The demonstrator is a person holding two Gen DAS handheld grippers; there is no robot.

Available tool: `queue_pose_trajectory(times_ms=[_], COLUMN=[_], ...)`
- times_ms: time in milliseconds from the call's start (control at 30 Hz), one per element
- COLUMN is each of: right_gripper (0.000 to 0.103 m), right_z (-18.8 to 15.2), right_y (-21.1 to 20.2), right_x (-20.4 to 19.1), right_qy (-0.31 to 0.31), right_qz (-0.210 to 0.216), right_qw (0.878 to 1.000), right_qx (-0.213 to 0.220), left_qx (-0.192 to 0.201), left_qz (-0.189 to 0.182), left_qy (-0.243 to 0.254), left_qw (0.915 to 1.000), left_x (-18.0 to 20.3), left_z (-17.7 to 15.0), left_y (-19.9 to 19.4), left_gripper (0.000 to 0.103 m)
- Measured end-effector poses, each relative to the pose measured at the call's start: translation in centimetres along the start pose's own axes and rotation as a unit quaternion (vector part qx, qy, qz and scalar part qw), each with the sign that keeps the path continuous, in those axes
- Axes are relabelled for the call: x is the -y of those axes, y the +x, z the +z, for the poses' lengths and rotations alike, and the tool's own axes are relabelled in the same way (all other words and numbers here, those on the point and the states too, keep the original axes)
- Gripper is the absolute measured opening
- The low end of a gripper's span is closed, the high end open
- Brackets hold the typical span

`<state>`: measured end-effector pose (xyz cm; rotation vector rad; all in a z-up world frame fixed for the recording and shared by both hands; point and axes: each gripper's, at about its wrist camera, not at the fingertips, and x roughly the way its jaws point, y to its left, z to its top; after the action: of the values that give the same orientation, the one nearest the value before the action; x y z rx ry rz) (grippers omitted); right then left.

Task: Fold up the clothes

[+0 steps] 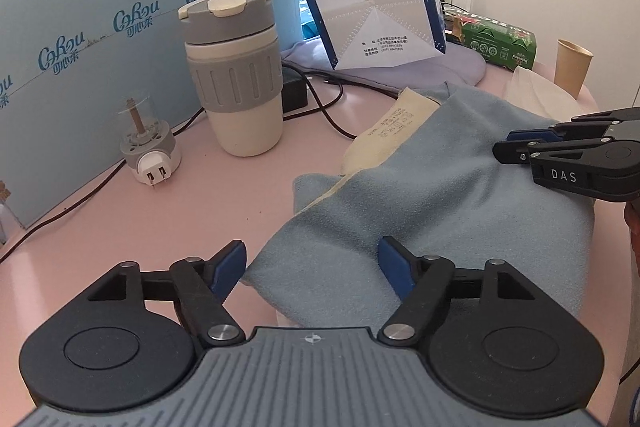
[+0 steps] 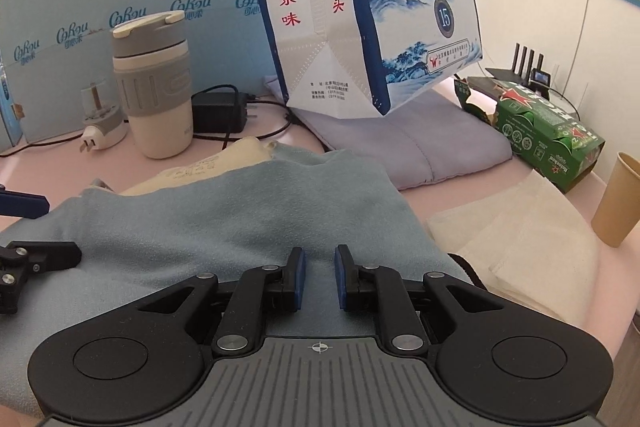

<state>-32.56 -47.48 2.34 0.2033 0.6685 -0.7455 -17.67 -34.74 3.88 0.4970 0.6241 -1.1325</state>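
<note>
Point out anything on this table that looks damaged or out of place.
The green beer carton by the wall is torn open at its near end, with ragged cardboard flaps. A plug adapter lies loose on the table beside the mug, prongs exposed. The blue garment lies rumpled, only partly folded.

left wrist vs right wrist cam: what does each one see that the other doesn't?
Left wrist only: the right gripper seen from outside, over the blue garment.

Right wrist only: the router behind the green beer carton, and the gift bag's landscape face.

Both: garment, grey-sleeved tumbler, plug-in device, paper cup, blue tissue box, lilac cushion.
</note>
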Motion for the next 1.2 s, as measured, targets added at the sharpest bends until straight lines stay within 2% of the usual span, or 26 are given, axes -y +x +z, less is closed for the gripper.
queue_pose_trajectory(times_ms=[100, 233, 367, 500, 667, 733, 767, 800, 833, 867, 1033, 1200], right_gripper=[0.017, 0.018, 0.018, 0.018, 0.02, 0.033, 0.052, 0.083, 0.096, 0.103, 0.103, 0.103], right_z=[-0.3, -0.9, -1.2, -1.4, -1.5, -1.5, -1.5, -1.5, -1.5, -1.6, -2.5, -3.9], right_y=[-0.1, -0.3, -0.4, -0.4, -0.6, -1.0, -1.3, -1.6, -1.9, -2.2, -4.2, -7.3], right_x=[-0.3, -0.3, -0.5, -0.6, -0.9, -1.0, -1.1, -1.2, -1.2, -1.3, -1.7, -3.3], right_qy=[0.0, 0.014, 0.019, 0.016, 0.002, -0.003, 0.001, 0.005, 0.009, 0.015, 0.052, 0.094], right_qz=[-0.008, -0.01, -0.019, -0.023, -0.03, -0.032, -0.044, -0.059, -0.073, -0.081, -0.091, -0.097], right_qw=[1.0, 1.0, 0.999, 0.999, 0.998, 0.998, 0.998, 0.997, 0.996, 0.996, 0.994, 0.99], right_qx=[0.008, 0.024, 0.035, 0.041, 0.051, 0.053, 0.053, 0.052, 0.05, 0.047, 0.031, 0.039], left_qx=[-0.002, -0.001, -0.011, -0.02, -0.018, -0.014, -0.012, -0.013, -0.013, -0.015, -0.025, -0.019], left_qz=[0.006, 0.016, 0.022, 0.017, 0.018, 0.021, 0.022, 0.023, 0.025, 0.025, 0.011, 0.008], left_qy=[-0.01, -0.007, -0.021, -0.041, -0.03, -0.024, -0.022, -0.022, -0.023, -0.024, -0.034, -0.026], left_qw=[0.9999, 0.9998, 0.9995, 0.9988, 0.9992, 0.9994, 0.9994, 0.9994, 0.9994, 0.9993, 0.9991, 0.9995], left_x=[-0.3, -0.1, -0.4, -1.0, -0.9, -1.0, -1.0, -1.1, -1.2, -1.3, -1.7, -2.0], left_z=[-0.2, -0.3, 0.0, 0.2, 0.5, 0.2, 0.1, -0.2, -0.5, -0.9, -3.0, -3.9], left_y=[0.2, 0.2, 0.4, -0.1, -2.1, -3.2, -3.7, -4.2, -4.7, -5.1, -6.8, -8.7], left_gripper=[0.084, 0.088, 0.098, 0.098, 0.099, 0.1, 0.101, 0.101, 0.101, 0.102, 0.102, 0.102])
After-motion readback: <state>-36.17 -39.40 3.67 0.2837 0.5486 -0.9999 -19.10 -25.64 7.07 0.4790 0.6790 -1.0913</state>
